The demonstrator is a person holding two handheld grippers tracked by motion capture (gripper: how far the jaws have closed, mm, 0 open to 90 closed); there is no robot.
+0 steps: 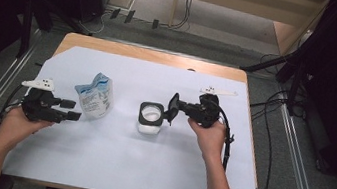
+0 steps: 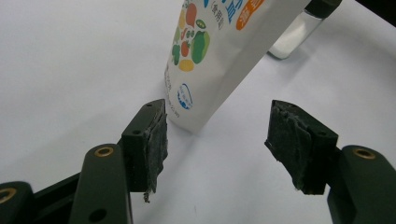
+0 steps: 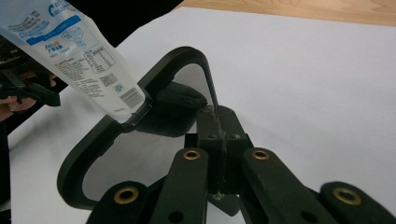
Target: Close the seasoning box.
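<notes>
High view: mid-table, the right hand-held gripper (image 1: 173,109) clamps a black lid (image 1: 172,108) beside the jar (image 1: 151,117); a pouch (image 1: 95,96) stands nearer the left edge.

Left gripper view: the left hand-held gripper (image 2: 217,140) gapes (nothing between) before the pouch (image 2: 212,56).

Right gripper view: jaws pinch the lid's (image 3: 140,135) rim.

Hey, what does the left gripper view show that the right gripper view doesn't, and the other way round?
Left gripper view: the left gripper, fingers open with nothing between them, the pouch's colourful front, and the jar behind it. Right gripper view: the right gripper shut on a black lid, the pouch's barcode side, and the wooden table edge. Both: the pouch standing on the white sheet.
</notes>
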